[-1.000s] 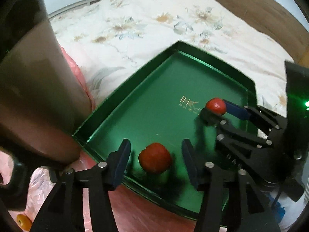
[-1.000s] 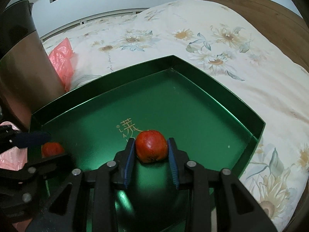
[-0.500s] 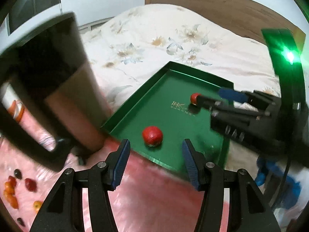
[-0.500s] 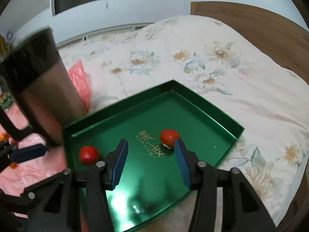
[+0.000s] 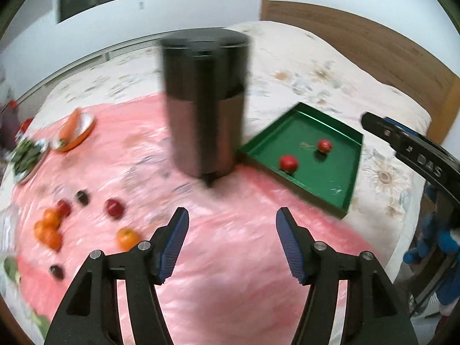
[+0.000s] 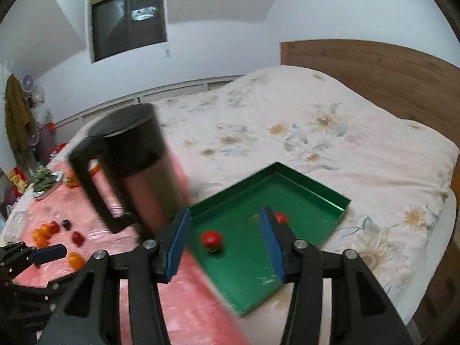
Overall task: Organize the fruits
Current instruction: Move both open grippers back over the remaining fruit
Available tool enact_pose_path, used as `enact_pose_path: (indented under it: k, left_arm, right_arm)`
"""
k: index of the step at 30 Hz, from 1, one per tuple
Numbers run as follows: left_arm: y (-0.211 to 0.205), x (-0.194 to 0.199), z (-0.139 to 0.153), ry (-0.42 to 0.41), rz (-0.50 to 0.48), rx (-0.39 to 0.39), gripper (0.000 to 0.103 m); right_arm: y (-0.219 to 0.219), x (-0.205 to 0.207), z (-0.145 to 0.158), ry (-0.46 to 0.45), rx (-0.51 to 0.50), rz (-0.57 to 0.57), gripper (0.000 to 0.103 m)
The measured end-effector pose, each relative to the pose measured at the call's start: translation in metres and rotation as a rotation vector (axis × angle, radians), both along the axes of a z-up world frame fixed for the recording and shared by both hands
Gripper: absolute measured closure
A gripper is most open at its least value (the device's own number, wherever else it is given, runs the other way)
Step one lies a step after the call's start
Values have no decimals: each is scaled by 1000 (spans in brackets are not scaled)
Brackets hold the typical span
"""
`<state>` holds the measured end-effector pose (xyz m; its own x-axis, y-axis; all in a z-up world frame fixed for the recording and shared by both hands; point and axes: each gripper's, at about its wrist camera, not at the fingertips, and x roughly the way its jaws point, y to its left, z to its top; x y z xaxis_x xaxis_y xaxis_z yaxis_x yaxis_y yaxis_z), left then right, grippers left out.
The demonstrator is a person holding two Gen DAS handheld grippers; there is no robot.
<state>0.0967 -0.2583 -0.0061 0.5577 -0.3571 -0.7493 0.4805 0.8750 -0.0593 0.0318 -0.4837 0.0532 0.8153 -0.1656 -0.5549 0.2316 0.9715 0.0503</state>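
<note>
Two hand-held grippers noted, both empty: left hand-held gripper parted over bare pink plastic sheet, jaws just widened, nothing between them; right hand-held gripper spread wide above near edge of shallow green metal tray, jaws just widened, nothing gripped. Clear pink sheet directly ahead of left jaws. Tall dark cylindrical bin with black lid upright on sheet, just beside tray's left edge. Sheet spread over bed with cream floral quilt; wooden headboard beyond, dark window high on white wall. Tray contents: two red round fruits, nearer red fruit close to front rim, farther red fruit toward centre, apart. Loose fruit on sheet at left: several orange fruits, one red fruit, small dark fruits. Orange bowl with carrot and plate of leafy greens at far left edge.
</note>
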Motion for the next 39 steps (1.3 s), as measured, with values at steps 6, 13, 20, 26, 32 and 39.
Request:
enact_pose_path:
  k: [6,13,20,26,32,39]
  left_arm:
    - [67,-13,1,1,97,-13,46]
    - [144,-42,-2,-3,212,-5,46]
    - [224,-67,-2,-27,338,-14,46]
    - [288,-68,-11,-36,426,-43,46]
    - [322,-45,-39,15,482,-58,46]
    - [303,6,-63,70,421,-48,46]
  right_arm:
    - [63,-14,0,-4,7,88,0]
    - [135,-20,-7,9,26,209,0]
    - [196,-22,-27,70,61,319,0]
    - [228,-14,-38,110,34,376,0]
    - [247,10,-57,162,21,384,0]
    - [261,53,-83,223,26,403,0]
